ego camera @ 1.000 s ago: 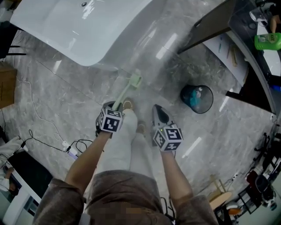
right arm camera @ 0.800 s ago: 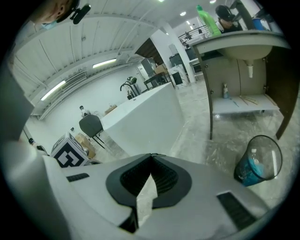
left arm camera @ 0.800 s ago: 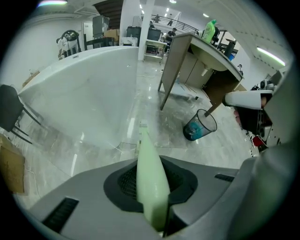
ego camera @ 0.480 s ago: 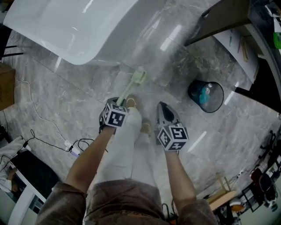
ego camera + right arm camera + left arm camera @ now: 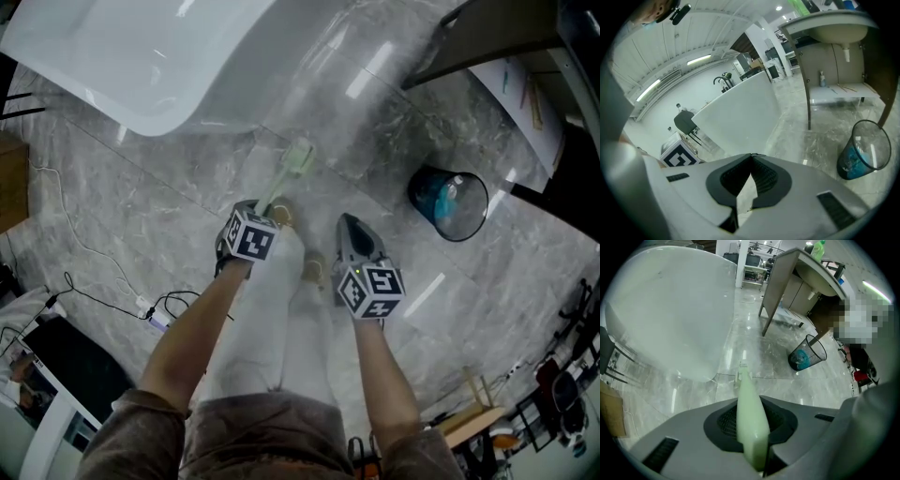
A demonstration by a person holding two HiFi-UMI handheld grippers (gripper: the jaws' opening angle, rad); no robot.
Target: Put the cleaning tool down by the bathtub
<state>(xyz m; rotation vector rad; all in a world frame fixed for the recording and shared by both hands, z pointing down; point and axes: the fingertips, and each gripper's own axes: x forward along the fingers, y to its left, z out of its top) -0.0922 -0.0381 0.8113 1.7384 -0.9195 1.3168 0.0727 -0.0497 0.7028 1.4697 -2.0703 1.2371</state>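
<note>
The cleaning tool [image 5: 292, 165] is a pale green long-handled brush. My left gripper [image 5: 262, 210] is shut on its handle, and the brush head points out over the floor toward the white bathtub [image 5: 141, 56]. In the left gripper view the handle [image 5: 750, 418] runs out between the jaws, its head close to the bathtub's [image 5: 670, 319] curved end. My right gripper [image 5: 350, 225] hangs shut and holds nothing, to the right of my legs. In its own view the right gripper [image 5: 751, 157] has its tips touching, facing the bathtub [image 5: 740, 112].
A black wire waste bin [image 5: 450, 204] with blue contents stands on the grey marble floor to the right, near a washstand [image 5: 834, 28]. Cables and a plug [image 5: 150, 321] lie on the floor at the left. A cardboard box [image 5: 11, 183] sits at the left edge.
Both grippers have drifted slightly forward, and the brush head now lies a little nearer the bathtub's end. The grip on the handle is unchanged.
</note>
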